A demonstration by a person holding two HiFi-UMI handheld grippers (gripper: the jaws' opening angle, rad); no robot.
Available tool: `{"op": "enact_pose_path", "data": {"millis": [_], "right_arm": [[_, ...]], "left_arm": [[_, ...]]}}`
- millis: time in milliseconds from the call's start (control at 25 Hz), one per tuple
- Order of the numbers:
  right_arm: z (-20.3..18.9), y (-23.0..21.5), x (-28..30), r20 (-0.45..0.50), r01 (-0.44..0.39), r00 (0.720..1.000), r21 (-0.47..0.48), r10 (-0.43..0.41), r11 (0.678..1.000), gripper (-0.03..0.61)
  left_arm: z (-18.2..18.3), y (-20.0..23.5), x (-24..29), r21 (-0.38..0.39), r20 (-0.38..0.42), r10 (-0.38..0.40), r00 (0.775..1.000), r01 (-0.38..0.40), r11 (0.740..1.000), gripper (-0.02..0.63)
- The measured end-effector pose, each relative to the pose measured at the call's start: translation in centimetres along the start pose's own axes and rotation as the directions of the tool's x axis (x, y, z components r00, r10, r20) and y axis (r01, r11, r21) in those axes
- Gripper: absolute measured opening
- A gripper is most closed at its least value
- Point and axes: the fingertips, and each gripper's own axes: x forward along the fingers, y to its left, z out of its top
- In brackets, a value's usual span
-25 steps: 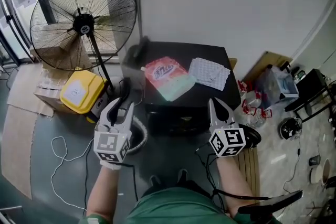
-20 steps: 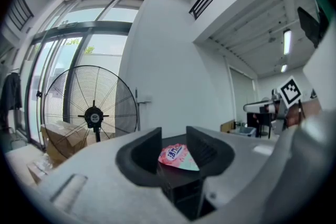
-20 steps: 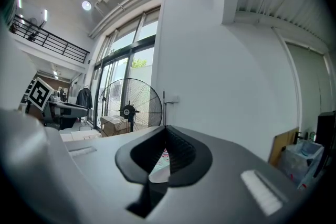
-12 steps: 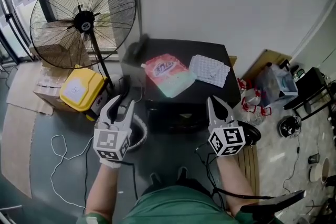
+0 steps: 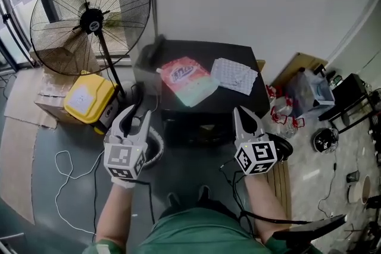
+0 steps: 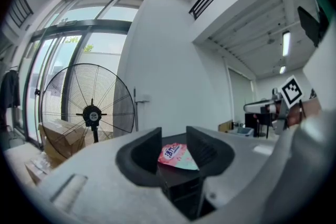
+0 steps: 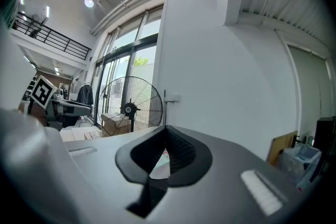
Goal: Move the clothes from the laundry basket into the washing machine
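Clothes: none that I can make out in any view, neither in the open nor in my grip.
Left tongs (image 5: 139, 117): grey plastic with ribbed black pads, spread partway. Nothing sits between them (the pouch in the gap is far off, on the machine).
Right tongs (image 5: 241, 117): pads pressed together, pinching nothing.
Washing machine: I take it to be the black box-shaped appliance with a flat matt top (image 5: 232, 105), centre of the head view against the white wall. Its front is in shadow, so I cannot tell whether a door is open or shut.
Laundry basket: perhaps the round white-rimmed thing (image 5: 156, 149) on the grey floor, lower left of centre, just beside the spread pair. It is mostly hidden and its contents are out of sight.
On the machine's top: a glossy, soft pink-and-green pouch (image 5: 186, 79), and to its right a flat white speckled packet (image 5: 235, 75).
Progress: I judge it unsettled. Empty tongs and no cloth in view would fit a load waiting unseen in the basket, and equally a load already inside the machine.
Upper left of frame: a black wire-caged standing fan (image 5: 90, 18), with a yellow hard plastic case (image 5: 89, 105) below it.
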Motion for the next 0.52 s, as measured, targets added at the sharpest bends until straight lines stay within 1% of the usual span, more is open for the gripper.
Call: {"op": "enact_pose_path", "data": {"millis": [520], "right_arm": [[-0.2,0.6,0.41,-0.019,0.0,1.0,-0.031,-0.001,1.0,0.002]], "left_arm": [[-1.03,0.51,0.02,-0.033,0.006,0.001,1.0,0.0,0.999,0.144]]}}
